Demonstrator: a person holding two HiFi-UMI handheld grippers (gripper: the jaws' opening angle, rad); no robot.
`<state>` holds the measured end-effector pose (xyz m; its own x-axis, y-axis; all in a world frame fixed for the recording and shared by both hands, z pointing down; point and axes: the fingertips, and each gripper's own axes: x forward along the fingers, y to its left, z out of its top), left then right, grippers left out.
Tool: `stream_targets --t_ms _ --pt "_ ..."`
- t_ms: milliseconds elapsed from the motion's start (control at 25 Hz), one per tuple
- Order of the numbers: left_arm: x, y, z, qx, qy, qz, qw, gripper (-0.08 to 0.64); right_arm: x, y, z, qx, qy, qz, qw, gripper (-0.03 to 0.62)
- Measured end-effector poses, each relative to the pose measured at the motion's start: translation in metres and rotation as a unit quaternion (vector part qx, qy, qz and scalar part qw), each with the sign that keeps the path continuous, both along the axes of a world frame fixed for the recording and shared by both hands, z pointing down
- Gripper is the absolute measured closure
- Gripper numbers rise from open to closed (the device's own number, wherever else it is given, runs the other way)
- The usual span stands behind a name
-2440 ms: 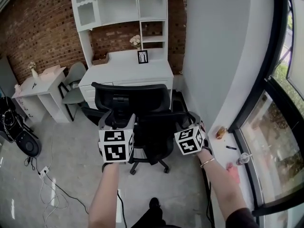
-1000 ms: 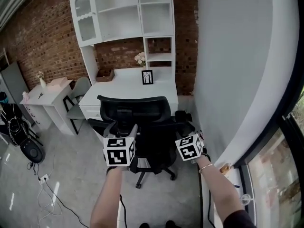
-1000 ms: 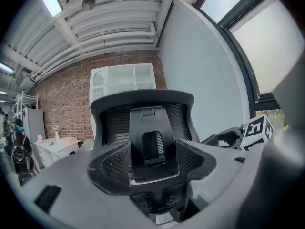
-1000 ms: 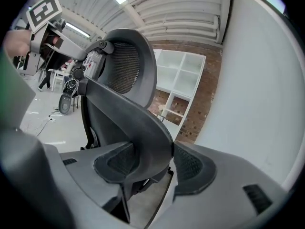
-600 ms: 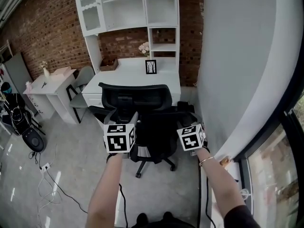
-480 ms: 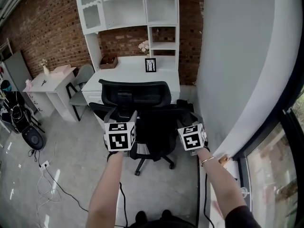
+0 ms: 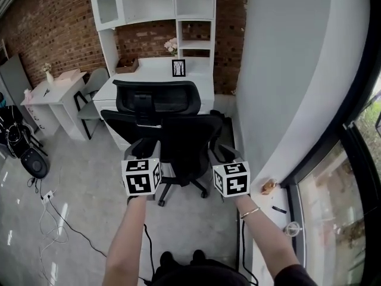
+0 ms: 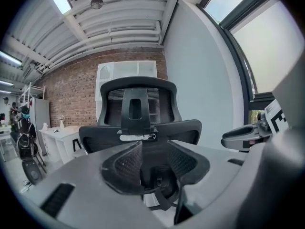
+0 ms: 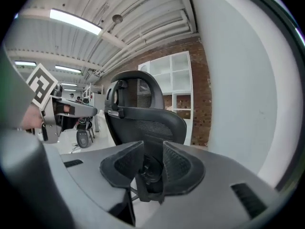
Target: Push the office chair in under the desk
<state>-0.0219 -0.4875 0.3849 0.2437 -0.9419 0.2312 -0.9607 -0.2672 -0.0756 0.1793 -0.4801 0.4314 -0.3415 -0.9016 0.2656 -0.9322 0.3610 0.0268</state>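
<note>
Head view, middle of the frame: finds the office chair [image 7: 161, 130] nearer the desk [image 7: 199, 81] than half a second ago; now sets its headrest across the desk's white top, where before it only met the front edge; reads as a push carrying the chair forward, though, with the camera shifted as well, cannot vouch for how far; places the left gripper [image 7: 147, 149] and the right gripper [image 7: 221, 155] side by side at lower centre, just behind the backrest.

Left gripper view: shows the jaws spread a little with nothing between the pads, only the chair's hub and legs visible through the gap, farther off; cannot confirm any touch on the chair from here; catches the right gripper at the right edge of the frame, seemingly clear of the chair too. Right gripper view: much the same; jaws slightly parted and empty, with the seat mechanism beyond the gap.

As for the chair itself: black mesh back with a separate headrest on a central post, armrests out to either side, star base on castors over smooth grey floor; faces the desk squarely, back toward the grippers; looks free to roll under a light shove.

Judging by the whole backrest and base standing out on open floor in front of the desk, counts as not yet tucked under; probably calls for another straight push on the backrest, minding the wall at the right of the frame.
</note>
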Motion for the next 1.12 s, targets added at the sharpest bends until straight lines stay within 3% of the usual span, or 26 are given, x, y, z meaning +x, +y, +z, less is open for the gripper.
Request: stream_targets --t_ms 200,400,1120 --pt "0.004 0.030 0.021 -0.008 0.003 0.004 1.0000 0.488 -0.008 0.033 -0.003 0.000 -0.009 -0.019 1.000 0.526" --pt "0.009 0.060 0.034 -0.015 0.029 0.016 0.9993 0.518 -0.009 0.062 -0.004 0.015 -0.019 -0.028 0.999 0.565" --pt "0.020 0.145 0.056 -0.015 0.043 0.028 0.9986 0.551 -0.003 0.131 -0.007 0.013 -0.097 -0.057 0.994 0.588"
